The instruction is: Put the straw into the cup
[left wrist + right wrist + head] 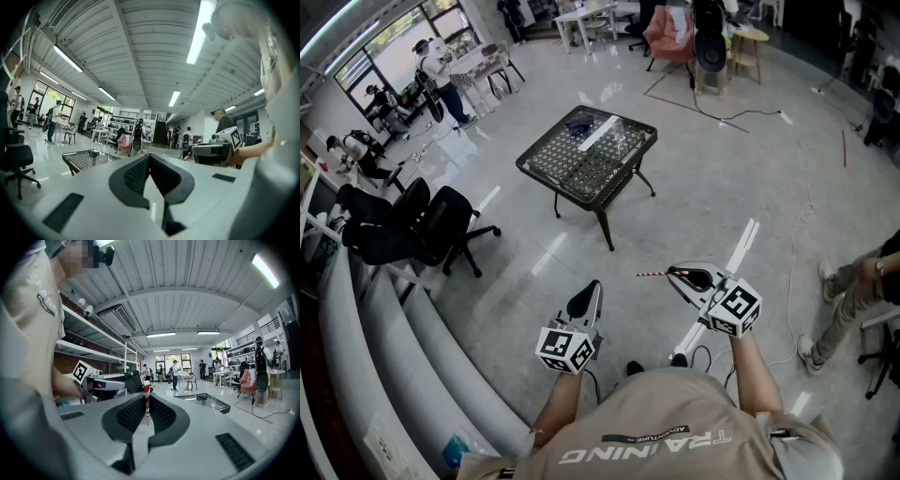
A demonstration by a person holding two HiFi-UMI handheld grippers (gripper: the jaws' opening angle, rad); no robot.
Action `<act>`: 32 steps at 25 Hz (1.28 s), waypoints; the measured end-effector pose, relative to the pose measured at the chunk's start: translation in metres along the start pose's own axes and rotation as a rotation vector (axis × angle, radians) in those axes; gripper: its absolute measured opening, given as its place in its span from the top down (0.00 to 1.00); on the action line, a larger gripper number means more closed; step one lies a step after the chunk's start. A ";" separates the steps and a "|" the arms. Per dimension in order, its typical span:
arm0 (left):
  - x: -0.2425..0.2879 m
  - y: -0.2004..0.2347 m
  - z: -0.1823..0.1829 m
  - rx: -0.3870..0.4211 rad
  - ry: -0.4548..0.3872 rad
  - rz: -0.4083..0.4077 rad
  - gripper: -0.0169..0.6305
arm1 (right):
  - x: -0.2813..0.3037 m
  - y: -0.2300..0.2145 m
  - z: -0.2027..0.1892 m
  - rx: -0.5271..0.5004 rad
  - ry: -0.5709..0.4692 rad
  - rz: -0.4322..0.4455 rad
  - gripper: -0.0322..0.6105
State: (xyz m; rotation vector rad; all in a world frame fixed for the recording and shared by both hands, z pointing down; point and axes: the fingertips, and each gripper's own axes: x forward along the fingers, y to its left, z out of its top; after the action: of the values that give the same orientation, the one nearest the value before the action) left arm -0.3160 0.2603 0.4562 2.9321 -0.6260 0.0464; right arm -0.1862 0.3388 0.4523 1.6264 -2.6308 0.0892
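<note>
A red-and-white striped straw (652, 274) sticks out leftward from my right gripper (673, 274), which is shut on it. In the right gripper view the straw (146, 404) stands upright between the pads of the right gripper (146, 399). My left gripper (595, 286) is shut with nothing in it, and hangs beside the right one at chest height. Its own view shows the left gripper (149, 158) with jaws pressed together. What looks like a clear cup (625, 141) stands on a black mesh table (572, 173) some way ahead; the cup (212, 401) is faint.
A dark blue object (578, 122) lies on the table's far side. Black office chairs (431, 230) stand to the left by a curved white counter (384, 328). Cables (792, 281) trail over the glossy floor at right, near a standing person's legs (848, 295).
</note>
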 end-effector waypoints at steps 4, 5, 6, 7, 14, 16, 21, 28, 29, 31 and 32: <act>-0.004 0.012 -0.006 -0.010 -0.001 0.015 0.95 | 0.005 -0.002 -0.007 0.002 0.017 -0.005 0.89; -0.004 0.013 -0.007 -0.010 0.002 0.017 0.95 | 0.005 -0.004 -0.008 0.004 0.017 -0.006 0.89; -0.004 0.014 -0.007 -0.010 0.005 0.018 0.95 | 0.005 -0.005 -0.008 0.008 0.017 -0.008 0.89; -0.004 0.014 -0.007 -0.011 0.007 0.018 0.95 | 0.004 -0.005 -0.008 0.011 0.018 -0.011 0.89; -0.003 0.026 0.004 0.007 0.000 0.003 0.95 | 0.014 0.000 0.001 -0.027 0.028 -0.016 0.89; -0.001 0.031 0.007 0.015 -0.007 -0.006 0.95 | 0.018 0.002 0.002 -0.026 0.023 -0.024 0.89; 0.016 0.037 0.011 0.024 -0.015 -0.040 0.95 | 0.022 -0.010 0.001 -0.029 0.024 -0.057 0.89; 0.035 0.054 0.006 -0.005 0.009 -0.083 0.95 | 0.024 -0.025 0.000 0.006 0.055 -0.119 0.89; 0.040 0.054 0.009 -0.013 0.006 -0.087 0.95 | 0.023 -0.029 0.000 0.007 0.062 -0.125 0.89; 0.051 0.058 0.009 -0.027 0.005 -0.092 0.95 | 0.026 -0.039 -0.001 0.012 0.065 -0.134 0.89; 0.057 0.061 0.007 -0.031 0.007 -0.092 0.95 | 0.028 -0.045 -0.001 0.015 0.063 -0.135 0.89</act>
State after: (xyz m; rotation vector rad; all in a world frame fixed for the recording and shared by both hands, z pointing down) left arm -0.2888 0.1814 0.4606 2.9252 -0.4850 0.0371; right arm -0.1583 0.2933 0.4568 1.7696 -2.4730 0.1519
